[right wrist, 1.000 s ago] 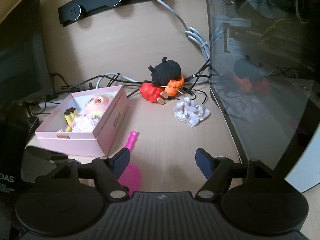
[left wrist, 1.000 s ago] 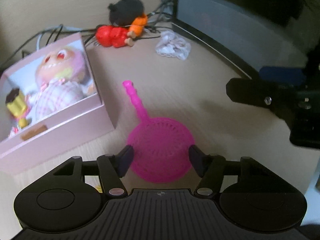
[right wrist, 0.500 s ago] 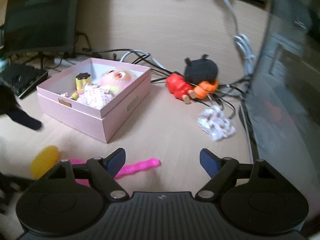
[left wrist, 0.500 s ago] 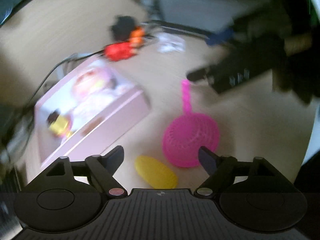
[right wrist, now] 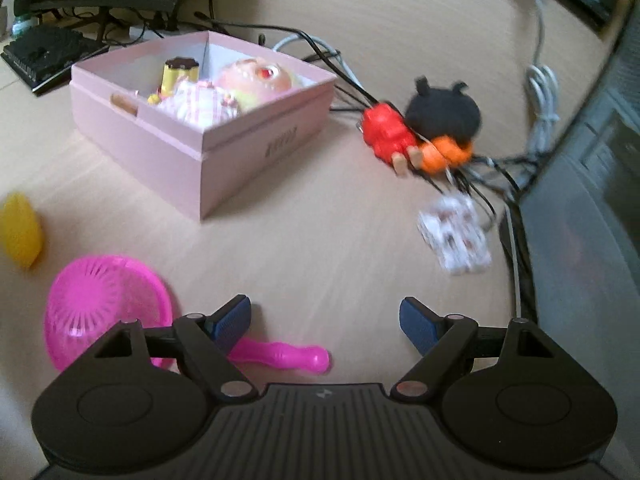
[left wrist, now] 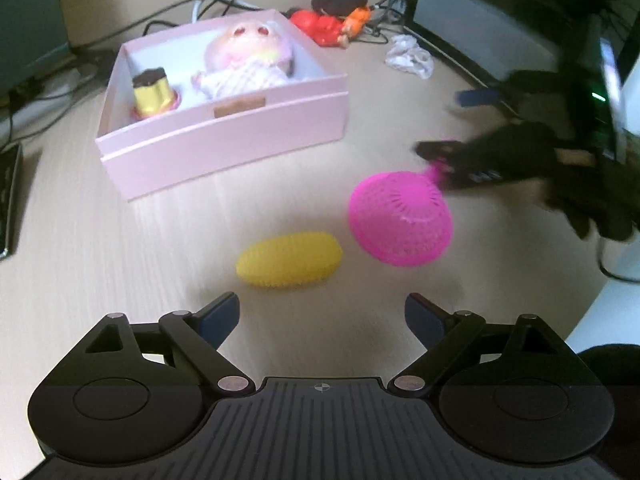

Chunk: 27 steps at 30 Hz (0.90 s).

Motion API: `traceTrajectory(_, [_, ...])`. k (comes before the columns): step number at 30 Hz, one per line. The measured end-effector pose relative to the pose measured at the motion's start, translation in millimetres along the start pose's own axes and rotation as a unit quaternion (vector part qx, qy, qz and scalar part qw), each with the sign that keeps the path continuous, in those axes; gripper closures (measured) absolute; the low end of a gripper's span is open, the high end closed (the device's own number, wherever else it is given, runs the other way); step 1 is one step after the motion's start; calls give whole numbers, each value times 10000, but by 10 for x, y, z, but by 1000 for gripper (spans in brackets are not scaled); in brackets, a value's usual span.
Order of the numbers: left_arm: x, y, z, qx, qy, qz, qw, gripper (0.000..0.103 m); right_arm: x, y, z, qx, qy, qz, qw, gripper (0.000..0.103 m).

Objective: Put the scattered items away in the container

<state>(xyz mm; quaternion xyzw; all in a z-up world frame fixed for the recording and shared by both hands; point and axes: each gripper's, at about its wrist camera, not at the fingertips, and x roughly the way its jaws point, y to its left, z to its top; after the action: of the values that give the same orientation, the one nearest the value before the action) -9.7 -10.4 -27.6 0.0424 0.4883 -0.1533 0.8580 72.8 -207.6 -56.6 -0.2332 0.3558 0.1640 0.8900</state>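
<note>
- The pink strainer (left wrist: 400,220) is a round mesh bowl lying rim-down on the wooden table (left wrist: 120,248), its knobbly handle (right wrist: 280,354) pointing towards the right gripper (right wrist: 324,322).
- The yellow bumpy oval toy (left wrist: 289,260) lies just beside the strainer.
- The pink box (left wrist: 224,136) stands farther back and holds a doll (left wrist: 244,64) and 1 small yellow-and-brown toy (left wrist: 152,90).
- The left gripper (left wrist: 322,314) is opening, nothing between its jaws.
- The right gripper's jaws stand wide and empty; the handle lies just under its left finger.
</note>
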Motion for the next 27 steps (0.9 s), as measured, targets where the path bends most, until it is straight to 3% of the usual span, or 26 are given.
traceTrajectory(4, [-13,-170,25,399,-140,-48,9991,9,-232,68,-180,352,314,-85,9988,20])
traceTrajectory(6, [-10,-230,34,617,-178,29,9979,9,-392,142,-248,658,397,255,9967,20])
traceTrajectory(8, [38,-222,57,722,-184,210,9970,9,-578,215,-277,809,203,755,9936,20])
traceTrajectory(12, [-16,-52,53,594,-224,186,9978,9,-855,348,-234,744,-372,1265,9885,12])
traceTrajectory(17, [-123,262,-2,105,-260,93,9996,9,-705,647,-203,285,-322,1732,9839,10])
traceTrajectory(21, [-183,462,-94,-229,-259,60,9994,8,-545,816,-236,115,-152,1731,9847,11])
traceTrajectory(22, [-183,492,-104,-256,-280,24,9993,8,-504,815,-234,197,-100,1720,9848,21])
traceTrajectory(27, [-113,513,-82,-270,-532,-47,9982,8,-564,748,-190,784,-227,1505,9852,21])
